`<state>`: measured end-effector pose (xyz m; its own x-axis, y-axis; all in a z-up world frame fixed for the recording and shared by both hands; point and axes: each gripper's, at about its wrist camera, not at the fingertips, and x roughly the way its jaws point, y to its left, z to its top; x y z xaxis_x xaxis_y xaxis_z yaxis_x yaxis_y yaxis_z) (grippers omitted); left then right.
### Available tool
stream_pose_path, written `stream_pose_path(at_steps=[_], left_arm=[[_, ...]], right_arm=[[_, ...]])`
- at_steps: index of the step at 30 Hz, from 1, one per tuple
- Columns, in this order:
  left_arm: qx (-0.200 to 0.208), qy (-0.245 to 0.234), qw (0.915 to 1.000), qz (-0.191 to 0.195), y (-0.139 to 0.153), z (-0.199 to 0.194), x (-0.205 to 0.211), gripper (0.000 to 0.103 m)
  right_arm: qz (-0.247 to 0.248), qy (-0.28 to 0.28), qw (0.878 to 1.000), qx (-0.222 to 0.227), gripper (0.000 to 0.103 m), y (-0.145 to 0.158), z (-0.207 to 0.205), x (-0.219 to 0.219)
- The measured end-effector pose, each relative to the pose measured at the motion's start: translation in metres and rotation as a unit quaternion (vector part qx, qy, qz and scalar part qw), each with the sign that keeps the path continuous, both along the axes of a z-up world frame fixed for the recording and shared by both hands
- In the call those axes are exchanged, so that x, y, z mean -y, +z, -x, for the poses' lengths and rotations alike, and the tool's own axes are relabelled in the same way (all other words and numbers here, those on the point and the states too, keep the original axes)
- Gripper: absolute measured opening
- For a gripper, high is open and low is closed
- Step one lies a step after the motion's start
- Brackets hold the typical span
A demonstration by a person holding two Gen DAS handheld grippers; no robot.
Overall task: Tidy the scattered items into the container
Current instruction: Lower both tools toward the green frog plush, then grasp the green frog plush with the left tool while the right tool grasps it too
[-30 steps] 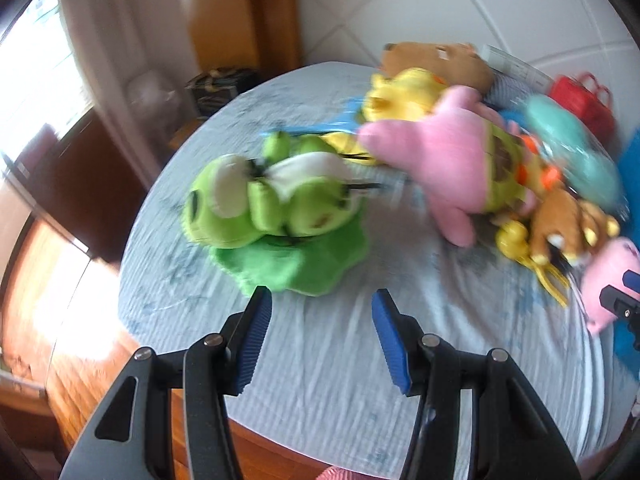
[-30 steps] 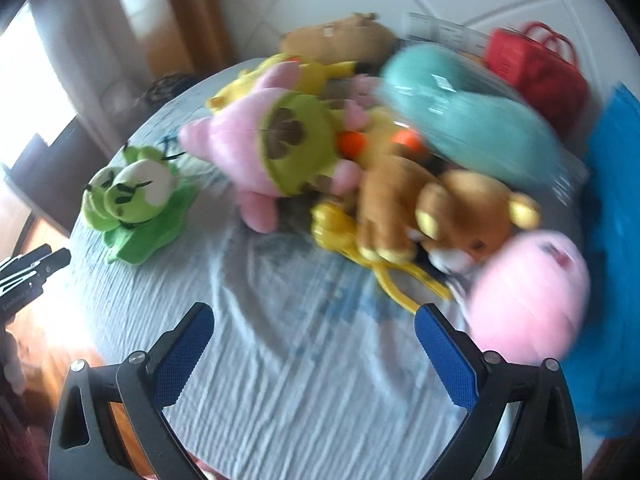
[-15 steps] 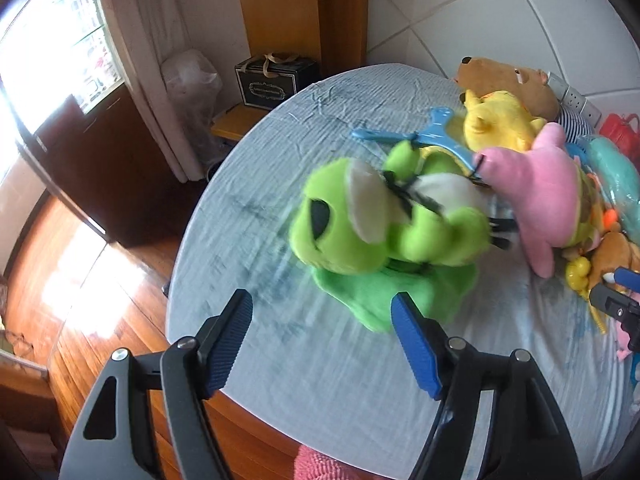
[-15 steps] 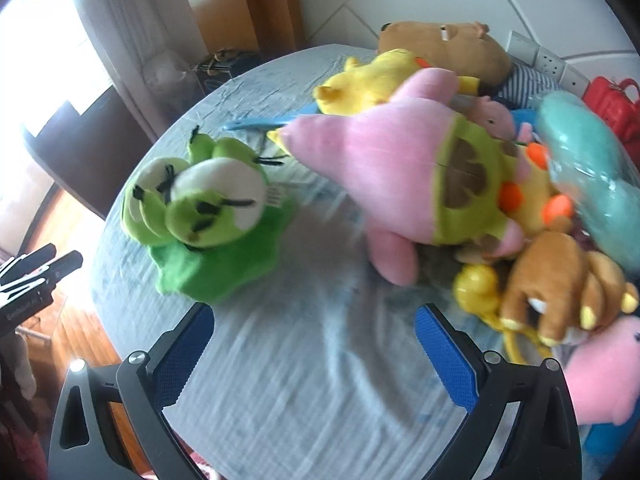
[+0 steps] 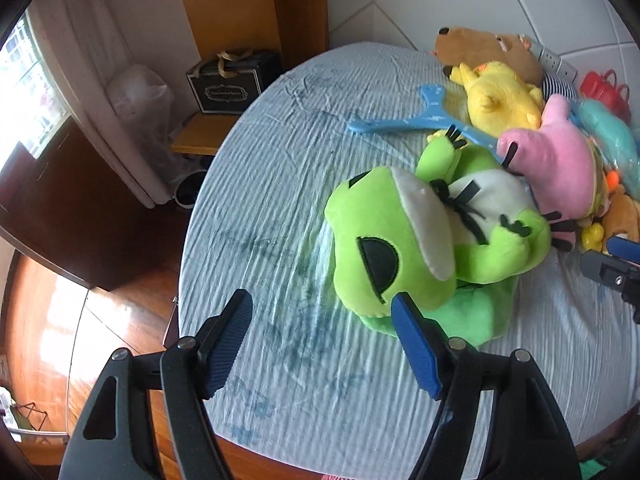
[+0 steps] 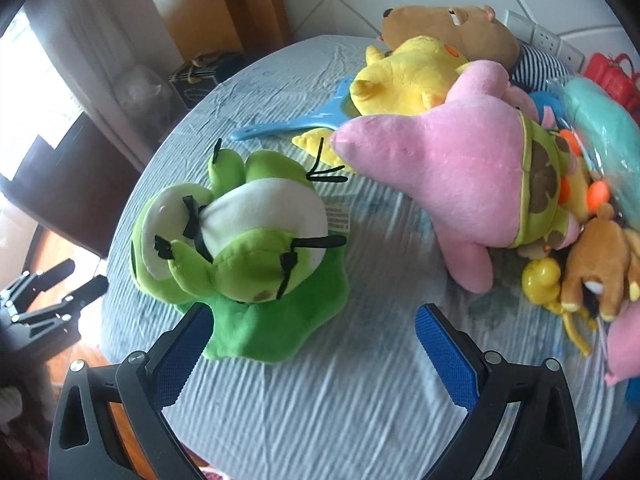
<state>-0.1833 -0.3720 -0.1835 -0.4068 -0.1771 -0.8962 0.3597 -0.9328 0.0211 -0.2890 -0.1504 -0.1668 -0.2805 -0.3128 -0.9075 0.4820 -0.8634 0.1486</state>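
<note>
A: Which toy is up for grabs?

B: The frog (image 5: 432, 240). It lies on the worktop (image 5: 280, 184) near its left edge, apart from the heap, though the pink plush (image 5: 556, 168) just about touches its far side.

A: And the fingers?

B: Both pairs are spread and hold nothing. The left gripper (image 5: 322, 340) sits low in front of the frog's head, its right finger (image 5: 416, 348) just at the cheek. The right gripper (image 6: 316, 354) hangs over the frog's green base, left finger (image 6: 180, 356) near the hem.

A: How does the frog lie?

B: On its back atop a flat green base, white belly up. Its long axis runs from the head, nearest the left gripper and the worktop edge, to the feet, which point toward the heap.

A: So how to take it well?

B: I'd say close across the narrow way, on the head or the belly, not along the length. It's soft, so bite deep or it may slip out. Mind the base doesn't snag the blue hanger (image 5: 404, 120) or drag the pink plush. No container shows in either view, so I can't say where it goes.
</note>
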Motion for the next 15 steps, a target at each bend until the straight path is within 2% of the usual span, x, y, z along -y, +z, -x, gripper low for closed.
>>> stream_pose_path(at_steps=[3, 5, 7, 15], left_arm=[[0.002, -0.007, 0.9999, -0.013, -0.007, 0.008, 0.004, 0.071], [0.001, -0.005, 0.9999, -0.015, -0.011, 0.014, 0.005, 0.075], [0.000, -0.002, 0.9998, -0.018, -0.014, 0.018, 0.006, 0.094], [0.003, -0.004, 0.9993, -0.038, -0.025, 0.035, 0.002, 0.095]], right_arm=[[0.003, -0.009, 1.000, 0.007, 0.103, -0.003, 0.004, 0.002], [0.001, -0.010, 1.000, 0.008, 0.103, -0.004, 0.008, 0.004], [0.000, -0.007, 1.000, 0.010, 0.103, -0.006, 0.013, 0.009], [0.003, 0.010, 1.000, 0.026, 0.103, -0.017, 0.033, 0.033]])
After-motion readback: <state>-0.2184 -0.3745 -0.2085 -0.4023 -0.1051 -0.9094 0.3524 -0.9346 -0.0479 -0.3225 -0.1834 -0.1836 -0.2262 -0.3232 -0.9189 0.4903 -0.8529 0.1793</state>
